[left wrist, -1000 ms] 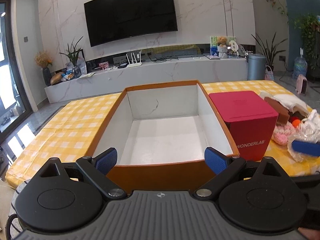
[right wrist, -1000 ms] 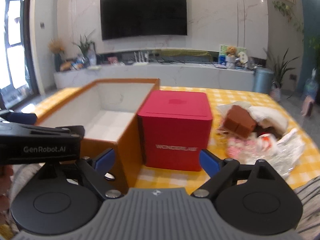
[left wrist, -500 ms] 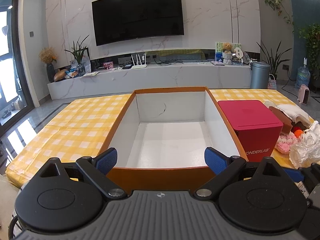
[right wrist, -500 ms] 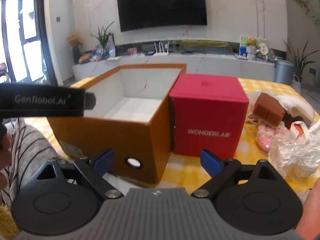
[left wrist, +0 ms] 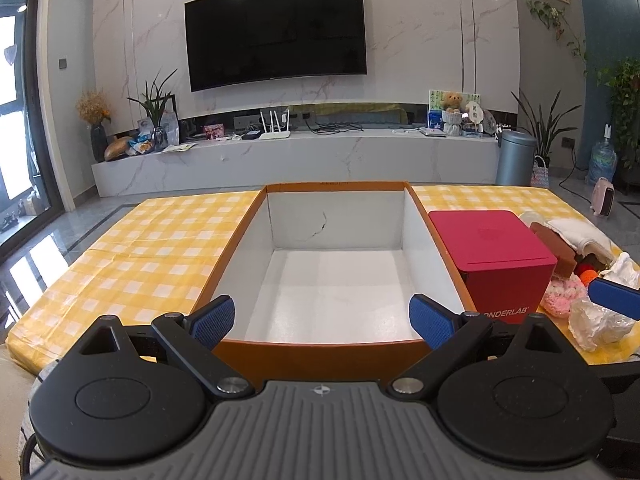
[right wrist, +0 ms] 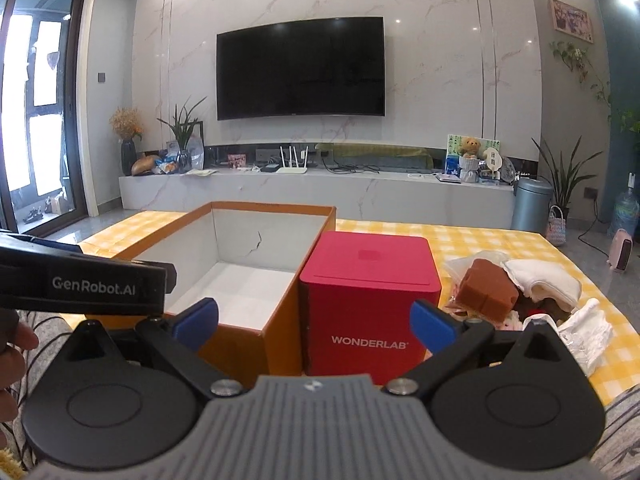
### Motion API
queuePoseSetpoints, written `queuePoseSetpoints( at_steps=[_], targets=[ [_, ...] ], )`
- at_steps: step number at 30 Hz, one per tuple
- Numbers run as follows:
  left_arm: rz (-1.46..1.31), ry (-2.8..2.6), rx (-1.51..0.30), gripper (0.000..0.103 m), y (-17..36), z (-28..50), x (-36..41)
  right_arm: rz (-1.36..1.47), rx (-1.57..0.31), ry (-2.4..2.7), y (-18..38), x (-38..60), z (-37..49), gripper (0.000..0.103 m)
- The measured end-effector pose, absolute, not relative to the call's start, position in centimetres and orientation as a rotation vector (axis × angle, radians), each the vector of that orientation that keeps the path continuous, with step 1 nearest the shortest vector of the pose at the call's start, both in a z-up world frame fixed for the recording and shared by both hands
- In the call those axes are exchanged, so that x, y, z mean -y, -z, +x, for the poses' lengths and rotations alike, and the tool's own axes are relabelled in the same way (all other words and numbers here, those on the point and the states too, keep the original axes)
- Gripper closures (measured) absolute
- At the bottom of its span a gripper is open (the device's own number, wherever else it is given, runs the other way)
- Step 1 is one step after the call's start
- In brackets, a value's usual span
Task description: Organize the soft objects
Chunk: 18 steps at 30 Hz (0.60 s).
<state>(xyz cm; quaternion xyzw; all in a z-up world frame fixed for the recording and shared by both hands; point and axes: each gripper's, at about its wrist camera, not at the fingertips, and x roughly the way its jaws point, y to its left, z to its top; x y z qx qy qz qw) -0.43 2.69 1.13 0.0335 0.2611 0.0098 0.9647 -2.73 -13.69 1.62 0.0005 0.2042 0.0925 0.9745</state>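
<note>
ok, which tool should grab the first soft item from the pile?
Probably right. The right tool is open and empty beside the soft pile. The left tool faces the orange box, with the red box between it and the pile.

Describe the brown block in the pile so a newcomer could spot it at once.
Start at the orange box on the yellow checked tablecloth, then the red WONDERLAB box beside it. Just past that lies a pile of soft things; the brown block sits on top, the only dark, square-edged piece among white cloth and crinkled plastic.
</note>
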Motion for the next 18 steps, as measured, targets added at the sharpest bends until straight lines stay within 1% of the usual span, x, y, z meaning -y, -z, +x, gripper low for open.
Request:
queuePoseSetpoints(
  at_steps=[18],
  targets=[
    [0.083, 0.006, -0.529, 0.000, -1.8, -0.5, -1.5, 0.035, -0.413, -0.135, -2.1, 15.0, -3.0, 0.003]
  ],
)
